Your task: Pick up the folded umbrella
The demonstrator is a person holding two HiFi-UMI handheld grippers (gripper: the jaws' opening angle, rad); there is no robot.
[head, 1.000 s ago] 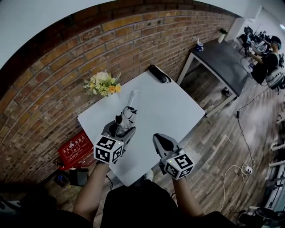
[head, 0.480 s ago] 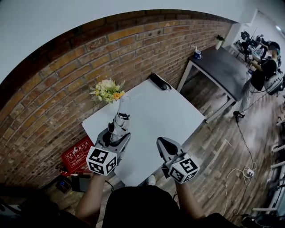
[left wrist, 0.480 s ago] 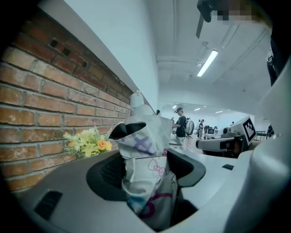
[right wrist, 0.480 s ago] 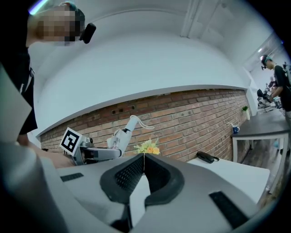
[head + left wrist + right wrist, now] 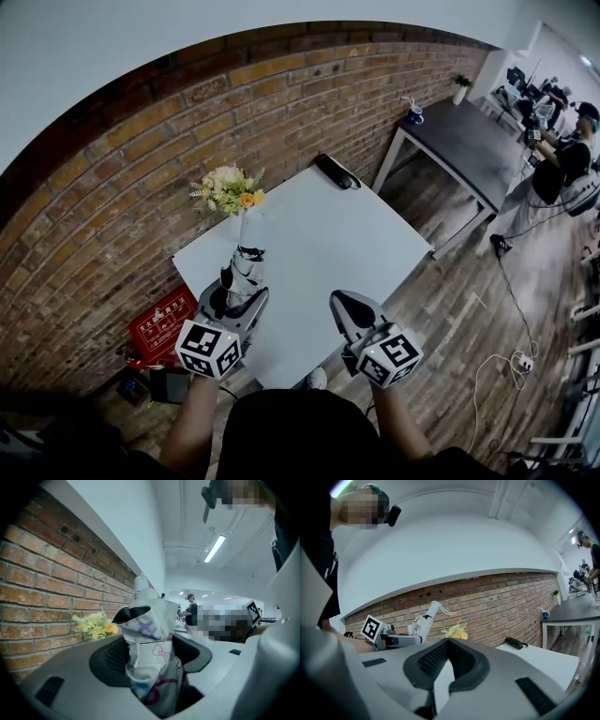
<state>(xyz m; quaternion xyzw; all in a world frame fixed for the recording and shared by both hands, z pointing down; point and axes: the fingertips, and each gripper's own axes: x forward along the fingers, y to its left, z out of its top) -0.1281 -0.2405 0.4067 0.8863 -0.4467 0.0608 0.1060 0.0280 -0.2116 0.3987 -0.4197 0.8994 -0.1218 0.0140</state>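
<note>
Umbrella [image 5: 246,262]: likely light; soft fabric over a stiff core, slippery.
Left gripper [image 5: 234,298]: lower left, clamped around its bundled middle.
Right gripper [image 5: 348,309]: closed, empty.

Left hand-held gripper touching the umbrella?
Touching. In the left gripper view, the left hand-held gripper has both jaws pressed against the umbrella, squeezing its folded fabric from either side.

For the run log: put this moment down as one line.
left gripper: shut on folded umbrella, held above white table | right gripper: shut, empty | task: umbrella in hand
</note>
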